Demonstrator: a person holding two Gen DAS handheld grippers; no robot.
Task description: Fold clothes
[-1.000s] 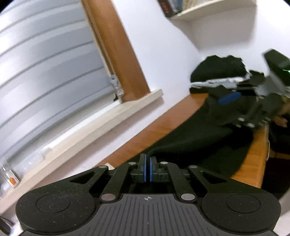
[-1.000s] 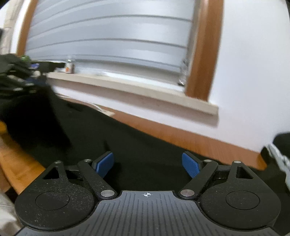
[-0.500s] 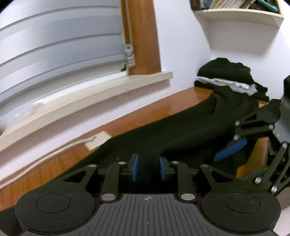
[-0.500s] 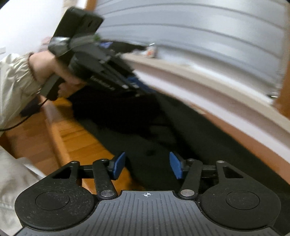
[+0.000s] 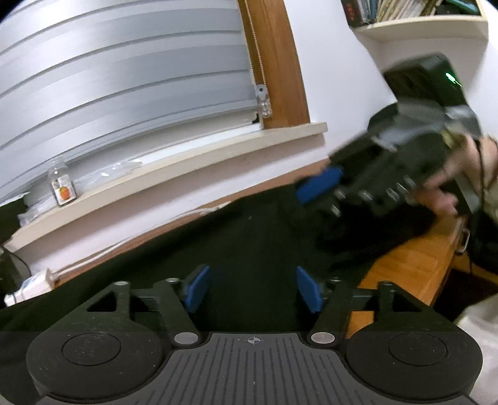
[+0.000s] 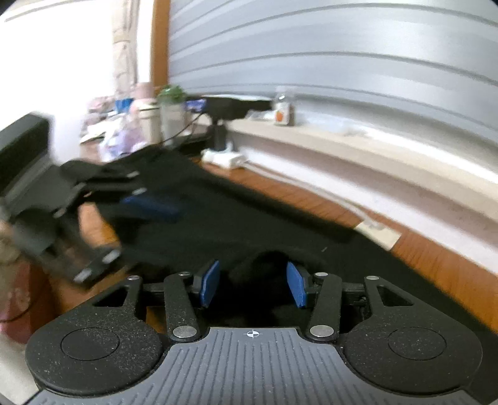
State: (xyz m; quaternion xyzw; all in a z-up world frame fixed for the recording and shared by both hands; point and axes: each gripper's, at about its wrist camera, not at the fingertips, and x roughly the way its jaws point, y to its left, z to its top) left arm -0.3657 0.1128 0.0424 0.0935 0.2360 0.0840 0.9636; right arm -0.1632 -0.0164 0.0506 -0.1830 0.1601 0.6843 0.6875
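Black cloth on a wooden tabletop [image 5: 414, 268] by a window.

Grey blind [image 5: 124, 78] up top, pale sill [image 5: 174, 168] under it with a small bottle [image 5: 62, 190] at the left; bookshelf [image 5: 420, 23] in the upper right corner. Left gripper [image 5: 253, 291] shut tight a second ago, just been opening, now apart over flat cloth. Right gripper [image 6: 252, 285] just been closing, now partly closed around a raised lump of cloth; cannot tell if pressing. Black cloth [image 5: 249, 236] spread long across the lower middle, dark and soft, one bump near the right gripper.
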